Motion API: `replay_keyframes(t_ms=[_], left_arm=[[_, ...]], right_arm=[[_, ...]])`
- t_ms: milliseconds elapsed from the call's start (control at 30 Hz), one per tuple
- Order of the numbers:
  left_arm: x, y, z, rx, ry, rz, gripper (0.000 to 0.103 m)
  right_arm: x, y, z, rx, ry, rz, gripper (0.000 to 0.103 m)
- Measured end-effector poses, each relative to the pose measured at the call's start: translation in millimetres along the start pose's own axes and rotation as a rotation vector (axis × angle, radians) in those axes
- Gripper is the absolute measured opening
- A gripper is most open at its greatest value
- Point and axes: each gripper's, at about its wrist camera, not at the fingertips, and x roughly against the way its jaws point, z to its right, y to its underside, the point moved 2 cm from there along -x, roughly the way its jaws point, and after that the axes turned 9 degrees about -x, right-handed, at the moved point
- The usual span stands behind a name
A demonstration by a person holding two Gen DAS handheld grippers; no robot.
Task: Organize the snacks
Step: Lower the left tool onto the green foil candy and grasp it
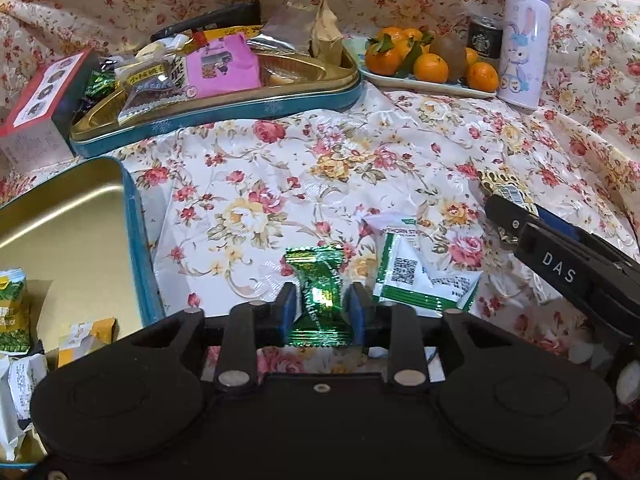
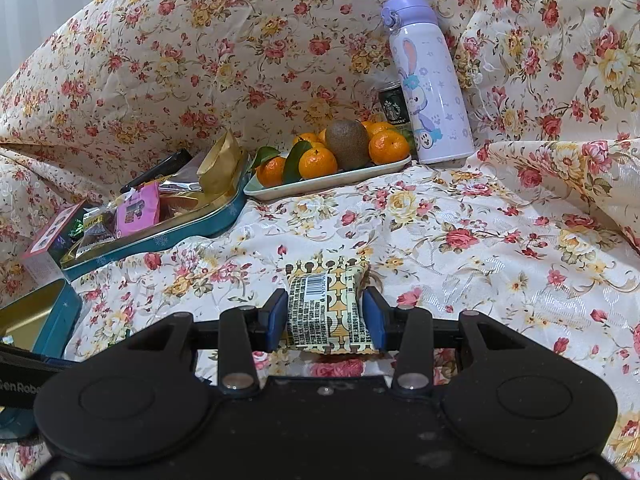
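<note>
A green candy (image 1: 320, 300) is seen lying on the flowered cloth (image 1: 320, 168) between the parted pads of the left gripper (image 1: 322, 312), untouched by them. A yellow patterned snack packet (image 2: 326, 308) is clamped in the right gripper (image 2: 326, 318), just above the cloth.

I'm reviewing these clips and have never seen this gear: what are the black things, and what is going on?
A person holds a two-finger claw in each hand; a camera on each looks forward along its fingers. In the left view, the left claw has a green candy between its pads, apparently not squeezed. In the right view, the right claw grips a yellow patterned packet. On the flowered cloth lie a tin of snacks, a fruit plate and a purple bottle.
</note>
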Motion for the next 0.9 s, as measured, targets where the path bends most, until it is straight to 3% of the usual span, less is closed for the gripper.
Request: replay_keyframes(t_ms=[200,533,667,733,900], left_arm=[[-4,-2,12,-0.05,0.017,-0.003,0.062],[-3,3,11,-0.057,0.042,0.023,0.065],[2,6,12,-0.041,0.013,0.026,0.055],[7,9,9,-0.029,0.009,0.019,0.04],[20,26,-3,0.025,0.078,0.0,0.037]], right_arm=[[-1,0,0,0.005,0.006,-0.002,0.044],[-3,-1,-3,0.032,0.003,-0.016,0.05],[-4,-1,-4,0.038,0.012,-0.014,0.047],[-4,-1,-3,0.039,0.02,-0.01,0.044],[-5,-1,-4,0.051,0.033,-0.008,0.041]])
